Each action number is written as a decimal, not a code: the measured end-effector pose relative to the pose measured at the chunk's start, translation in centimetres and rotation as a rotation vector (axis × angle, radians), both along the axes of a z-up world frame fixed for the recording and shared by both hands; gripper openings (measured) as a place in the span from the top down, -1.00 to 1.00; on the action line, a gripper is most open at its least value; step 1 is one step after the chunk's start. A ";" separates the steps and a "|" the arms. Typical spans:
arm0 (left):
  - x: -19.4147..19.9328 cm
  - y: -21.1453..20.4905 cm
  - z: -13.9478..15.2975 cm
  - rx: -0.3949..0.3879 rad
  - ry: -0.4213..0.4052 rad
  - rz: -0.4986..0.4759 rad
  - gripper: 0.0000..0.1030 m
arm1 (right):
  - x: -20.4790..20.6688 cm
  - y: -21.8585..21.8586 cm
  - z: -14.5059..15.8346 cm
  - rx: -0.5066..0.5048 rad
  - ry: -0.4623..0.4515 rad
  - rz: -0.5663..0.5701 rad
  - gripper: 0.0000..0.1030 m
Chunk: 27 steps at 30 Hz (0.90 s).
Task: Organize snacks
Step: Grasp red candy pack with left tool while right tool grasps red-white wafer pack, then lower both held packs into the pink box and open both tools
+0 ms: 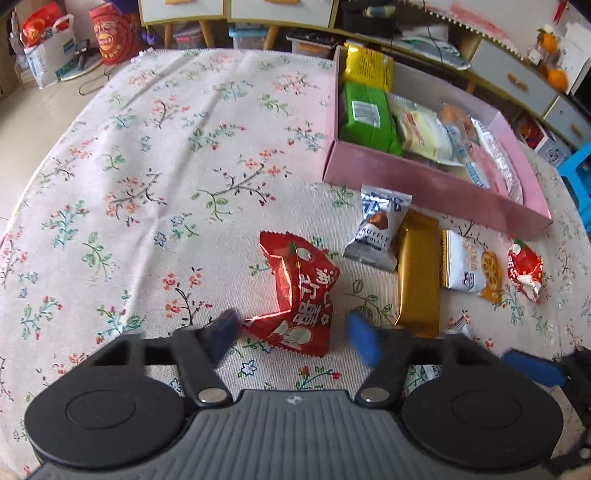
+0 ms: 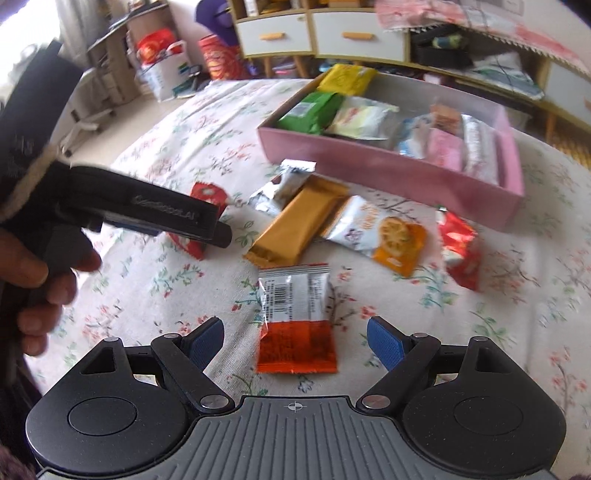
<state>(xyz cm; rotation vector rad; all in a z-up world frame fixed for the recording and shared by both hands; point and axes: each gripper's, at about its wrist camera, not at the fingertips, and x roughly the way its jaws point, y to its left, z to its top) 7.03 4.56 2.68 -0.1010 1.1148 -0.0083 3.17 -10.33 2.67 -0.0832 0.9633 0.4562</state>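
Orange-white packet [image 2: 295,321] fully visible only from right wrist view.

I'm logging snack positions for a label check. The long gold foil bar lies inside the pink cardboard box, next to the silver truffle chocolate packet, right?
Not quite. The long gold foil bar lies on the floral tablecloth, outside the pink cardboard box. It is indeed next to the silver truffle chocolate packet. The left wrist view shows this.

A floral tablecloth [image 1: 147,155] covers the table; behind stand drawer cabinets [image 2: 314,33] and red bags [image 1: 110,33].
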 end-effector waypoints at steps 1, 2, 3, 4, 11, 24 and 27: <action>-0.1 0.1 0.2 -0.004 -0.008 -0.005 0.14 | 0.1 0.2 -0.2 -0.007 -0.007 0.007 -0.56; -0.1 0.3 0.4 -0.030 -0.008 -0.011 0.16 | 0.3 0.3 -0.4 0.000 0.003 0.017 0.02; -0.2 0.5 0.6 -0.058 -0.010 -0.007 0.17 | 0.5 0.2 -0.3 0.011 0.018 0.009 0.26; -0.3 0.7 0.8 -0.069 -0.014 -0.003 0.18 | 0.6 -0.1 0.0 0.032 0.031 -0.010 0.26; -0.8 1.2 2.8 -0.129 -0.066 -0.002 0.19 | -0.1 -1.2 3.1 0.122 0.014 -0.013 0.27; 0.6 8.1 6.0 -0.171 -0.190 0.206 0.18 | 3.8 -12.0 6.6 0.199 -0.016 -0.371 0.27; 0.7 6.6 5.6 -0.193 -0.175 0.164 0.18 | 4.2 -12.8 6.4 0.204 -0.006 -0.397 0.27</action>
